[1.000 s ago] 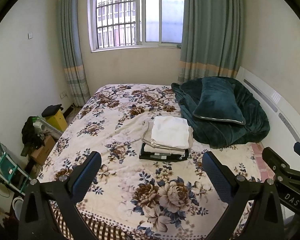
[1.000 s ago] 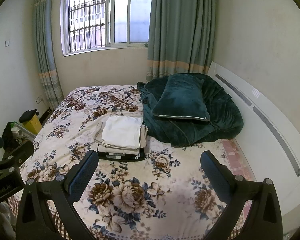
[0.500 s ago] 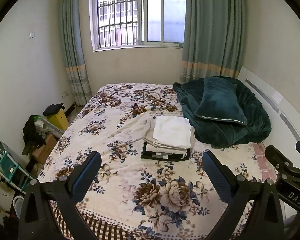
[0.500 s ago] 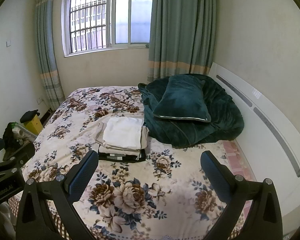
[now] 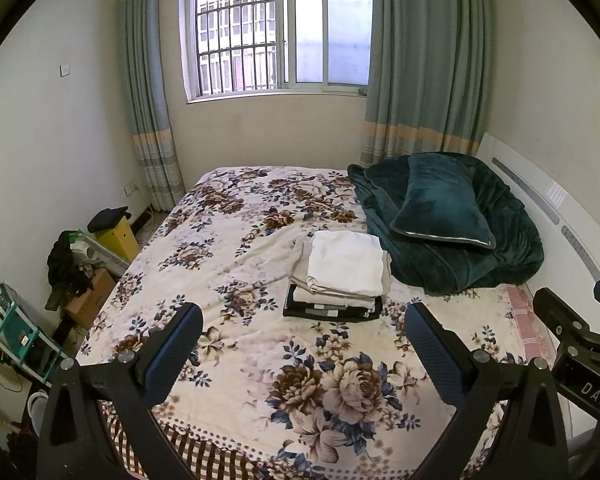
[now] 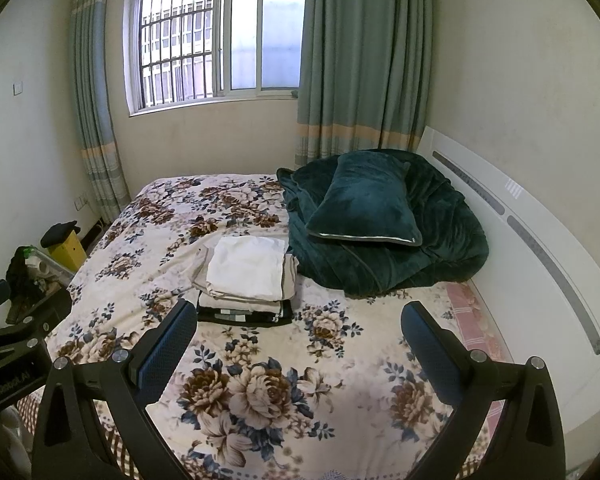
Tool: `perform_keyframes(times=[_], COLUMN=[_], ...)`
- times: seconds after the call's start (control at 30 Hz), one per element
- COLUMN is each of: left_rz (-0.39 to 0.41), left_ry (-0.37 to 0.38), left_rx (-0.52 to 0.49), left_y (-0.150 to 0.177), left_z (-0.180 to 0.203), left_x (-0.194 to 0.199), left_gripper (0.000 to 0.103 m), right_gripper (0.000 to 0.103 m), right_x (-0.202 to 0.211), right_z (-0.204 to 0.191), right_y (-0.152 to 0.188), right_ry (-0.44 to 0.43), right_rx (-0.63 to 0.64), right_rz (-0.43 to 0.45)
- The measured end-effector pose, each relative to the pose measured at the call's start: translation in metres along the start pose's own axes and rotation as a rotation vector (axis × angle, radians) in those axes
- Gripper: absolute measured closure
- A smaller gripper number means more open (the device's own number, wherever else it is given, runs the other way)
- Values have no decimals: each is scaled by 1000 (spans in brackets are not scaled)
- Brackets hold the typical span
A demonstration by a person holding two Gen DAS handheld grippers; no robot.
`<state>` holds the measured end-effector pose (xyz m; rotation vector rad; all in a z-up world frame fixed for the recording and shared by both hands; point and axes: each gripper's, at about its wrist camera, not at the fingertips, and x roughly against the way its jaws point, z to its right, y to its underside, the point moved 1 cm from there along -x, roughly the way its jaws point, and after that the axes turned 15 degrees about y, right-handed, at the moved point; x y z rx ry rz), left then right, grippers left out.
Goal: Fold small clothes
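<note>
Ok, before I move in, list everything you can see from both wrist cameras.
folded clothes stack: one pile, white and beige on black, mid-bed.
floral bedspread: one, cream with brown and blue flowers, covering the bed.
blanket: one, dark teal, heaped by the headboard.
pillow: one, dark teal, on the blanket.
headboard: one, white, right side.
curtains: two, grey-green, flanking the window.
yellow box: one, on the floor left of the bed.
left gripper: fingers open, empty.
right gripper: fingers open, empty.

Right gripper [image 6: 300, 344] fingers spread wide — folded clothes stack [image 6: 246, 280] on bed [image 6: 340, 360].
</note>
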<state>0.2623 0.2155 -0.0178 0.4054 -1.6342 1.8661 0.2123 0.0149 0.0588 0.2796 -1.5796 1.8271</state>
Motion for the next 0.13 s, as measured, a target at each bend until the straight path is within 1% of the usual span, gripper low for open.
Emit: perform_keyframes(times=[0.13], left_rz=[12], left_ry=[-11], left_rx=[-3], left_y=[2], left_z=[-3], left_x=[3], left_gripper=[0], right_gripper=[0], right_x=[0], right_z=[-1], right_y=[-2], right_ry=[-1], right_rx=[0], right_rz=[0])
